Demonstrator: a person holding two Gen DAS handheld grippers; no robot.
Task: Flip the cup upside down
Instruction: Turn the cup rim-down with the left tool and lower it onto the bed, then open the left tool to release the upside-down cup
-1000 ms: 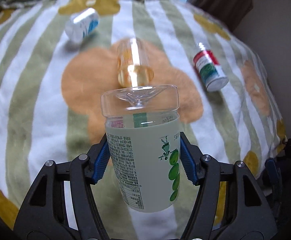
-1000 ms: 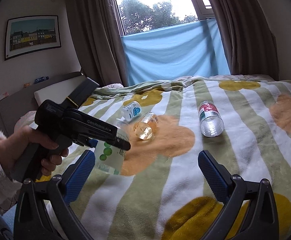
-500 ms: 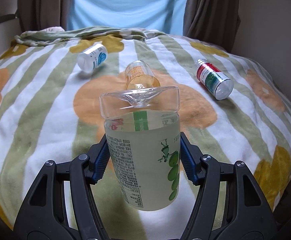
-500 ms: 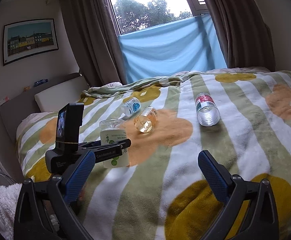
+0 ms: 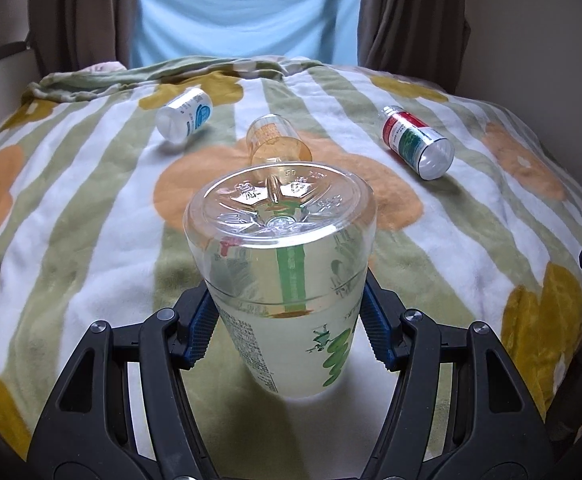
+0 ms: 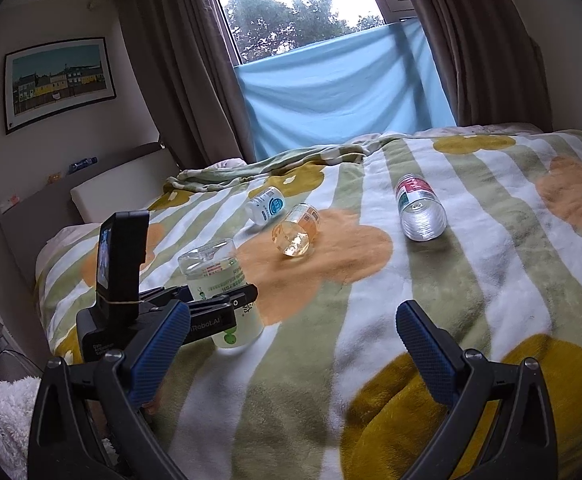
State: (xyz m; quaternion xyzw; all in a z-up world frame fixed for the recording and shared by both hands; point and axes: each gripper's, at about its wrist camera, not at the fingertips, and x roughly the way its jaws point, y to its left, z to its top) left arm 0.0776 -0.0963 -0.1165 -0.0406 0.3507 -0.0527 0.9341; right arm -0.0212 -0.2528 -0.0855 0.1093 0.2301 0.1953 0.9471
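Note:
A clear plastic cup with a pale green printed label stands upside down, base up, its rim on or just above the blanket. My left gripper is shut on the cup, blue pads pressing its two sides. In the right wrist view the same cup shows at the left, held by the left gripper. My right gripper is open and empty, hovering above the blanket near the bed's front edge.
Three other containers lie on their sides on the striped flower blanket: a blue-labelled one, an amber cup and a red-and-green-labelled one. Curtains and a blue sheet hang behind. The headboard is at the left.
The left gripper has levelled out and lowered the upside-down cup towards the blanket. The right gripper has stayed open and has barely moved.

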